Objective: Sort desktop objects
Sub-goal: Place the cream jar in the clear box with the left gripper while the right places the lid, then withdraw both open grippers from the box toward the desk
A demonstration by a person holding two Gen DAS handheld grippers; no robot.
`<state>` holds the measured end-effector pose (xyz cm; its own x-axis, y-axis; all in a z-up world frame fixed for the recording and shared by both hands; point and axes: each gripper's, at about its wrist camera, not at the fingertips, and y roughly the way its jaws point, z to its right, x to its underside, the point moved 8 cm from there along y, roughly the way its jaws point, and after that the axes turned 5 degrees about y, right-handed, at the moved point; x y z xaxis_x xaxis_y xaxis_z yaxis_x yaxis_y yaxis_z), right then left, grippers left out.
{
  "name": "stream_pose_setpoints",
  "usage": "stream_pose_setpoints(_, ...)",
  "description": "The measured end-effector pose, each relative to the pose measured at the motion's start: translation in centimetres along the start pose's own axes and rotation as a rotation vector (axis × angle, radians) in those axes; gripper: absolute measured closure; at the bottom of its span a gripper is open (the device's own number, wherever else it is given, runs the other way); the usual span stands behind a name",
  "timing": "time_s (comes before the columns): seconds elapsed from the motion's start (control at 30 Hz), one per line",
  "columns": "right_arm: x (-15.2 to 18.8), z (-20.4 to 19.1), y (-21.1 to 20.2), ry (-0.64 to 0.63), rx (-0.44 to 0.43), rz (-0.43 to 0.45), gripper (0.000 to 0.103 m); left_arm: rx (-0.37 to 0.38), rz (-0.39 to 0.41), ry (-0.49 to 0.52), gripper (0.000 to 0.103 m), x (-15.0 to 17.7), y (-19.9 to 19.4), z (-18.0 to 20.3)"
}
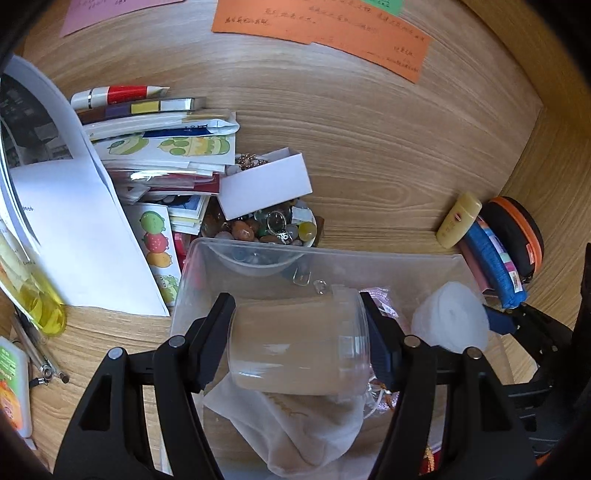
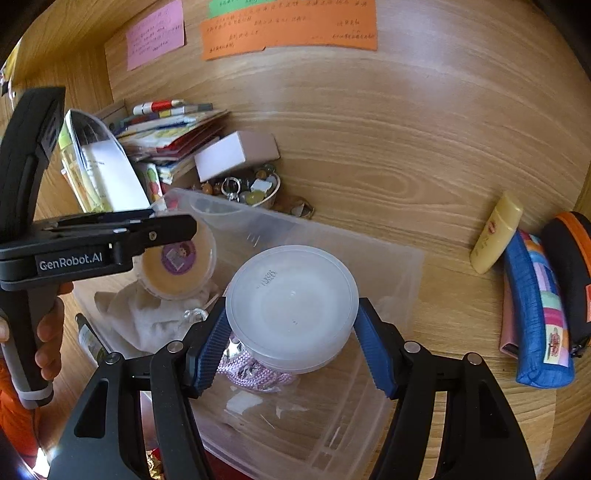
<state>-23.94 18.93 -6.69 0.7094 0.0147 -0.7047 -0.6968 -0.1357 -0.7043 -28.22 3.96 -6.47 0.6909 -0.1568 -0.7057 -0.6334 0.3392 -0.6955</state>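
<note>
Gripping a clear jar (image 1: 299, 347) sideways between its fingers, the left tool (image 1: 297, 334) hangs over the clear plastic bin (image 1: 369, 258) on the worktop (image 1: 369, 147). To its right, the right tool (image 2: 291, 332) clamps a frosted lidded tub (image 2: 291, 295) above the same bin. A cloth pouch (image 1: 291, 428) lies beneath the jar.

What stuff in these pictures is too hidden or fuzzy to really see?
- Handwriting on the orange paper note: too small and blurred in both wrist views.
- Floor of the clear plastic bin: in the left wrist view, the clear round jar and white cloth pouch cover it.
- Small bowl of coloured stones: partly behind the white card box and the bin wall.
- Purple cord: under the frosted round lidded tub, right wrist view.
</note>
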Motion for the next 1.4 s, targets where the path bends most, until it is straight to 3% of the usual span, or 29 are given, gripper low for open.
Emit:
stream_pose_setpoints(0.43,0.5,-1.6,0.0,-0.098,0.067,0.034,0.040,-0.033,-0.034,0.039,0.036,0.9,1.7,0.4)
stream_pose_setpoints(0.6,0.9,-2.5,-0.3,-0.146,0.078,0.040,0.027,-0.048,-0.008,0.067,0.027,0.9,1.0,0.8)
stream_pose_setpoints(0.73,0.8,-2.7,-0.7,-0.168,0.086,0.063,0.025,-0.072,0.017,0.095,0.023,0.7,0.3,1.0)
stream_pose_setpoints(0.9,0.2,-2.2,-1.6,-0.146,0.092,0.085,0.024,-0.048,0.068,0.078,0.012,0.0,-1.5,1.0)
stream_pose_setpoints(1.2,-1.2,-0.6,-5.7,-0.068,0.102,0.150,0.015,-0.084,0.141,0.073,0.007,-1.1,-5.4,0.9)
stream_pose_setpoints(1.4,-0.2,-1.1,-8.7,-0.074,0.131,0.193,0.008,-0.093,0.197,0.091,0.004,-0.5,-9.3,1.0)
